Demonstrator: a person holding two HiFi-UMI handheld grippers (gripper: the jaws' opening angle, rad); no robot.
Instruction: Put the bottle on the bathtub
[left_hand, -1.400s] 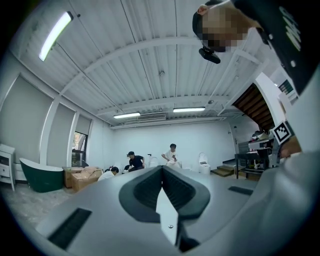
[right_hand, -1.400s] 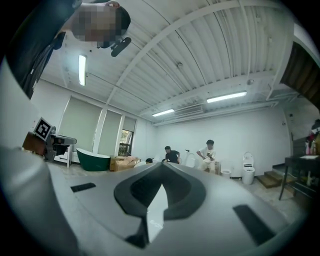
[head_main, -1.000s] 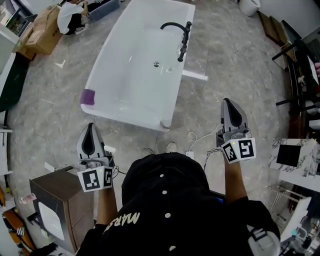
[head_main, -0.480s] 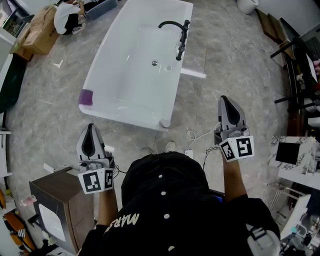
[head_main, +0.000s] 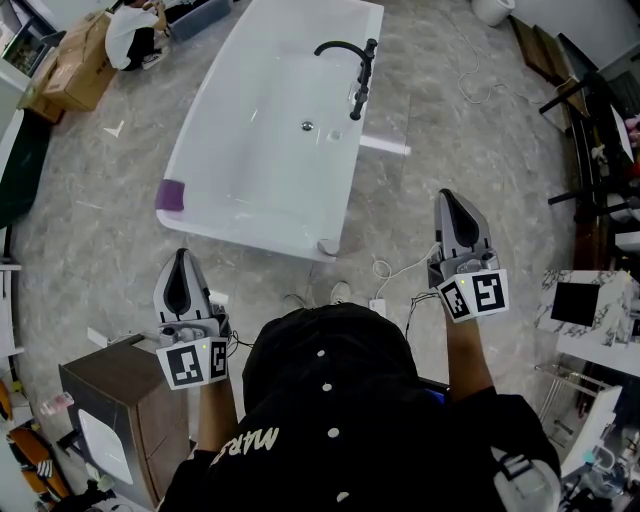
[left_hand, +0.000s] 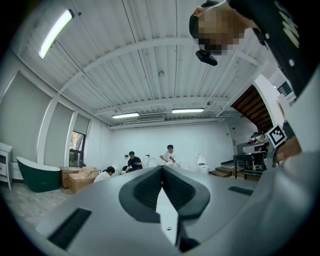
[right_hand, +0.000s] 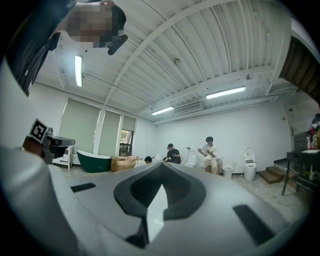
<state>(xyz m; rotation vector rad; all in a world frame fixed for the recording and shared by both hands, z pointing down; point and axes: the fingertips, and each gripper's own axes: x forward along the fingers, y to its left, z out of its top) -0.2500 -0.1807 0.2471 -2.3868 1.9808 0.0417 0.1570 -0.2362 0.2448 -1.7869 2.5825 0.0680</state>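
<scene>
The white bathtub (head_main: 200, 170) lies on the stone floor ahead of me, with a black faucet (head_main: 352, 62) on its right rim. A purple block (head_main: 170, 194) sits on its left rim. A small round pale thing (head_main: 328, 246) stands on the near right corner of the rim; I cannot tell whether it is the bottle. My left gripper (head_main: 180, 258) (left_hand: 161, 168) is shut and holds nothing, short of the tub's near left. My right gripper (head_main: 452, 198) (right_hand: 161, 165) is shut too and holds nothing, to the right of the tub. Both point forward at the room.
A brown cabinet (head_main: 112, 384) stands at my lower left. Cardboard boxes (head_main: 82, 58) and a dark green tub (head_main: 22, 165) are at the far left. White cables (head_main: 398, 272) lie on the floor near my feet. A marbled table (head_main: 592, 312) and black racks (head_main: 590, 120) line the right. People (right_hand: 209, 155) sit by the far wall.
The tub has slid slightly up and left in the head view. The right gripper sits a touch higher; the left has hardly moved. Both stay shut.
</scene>
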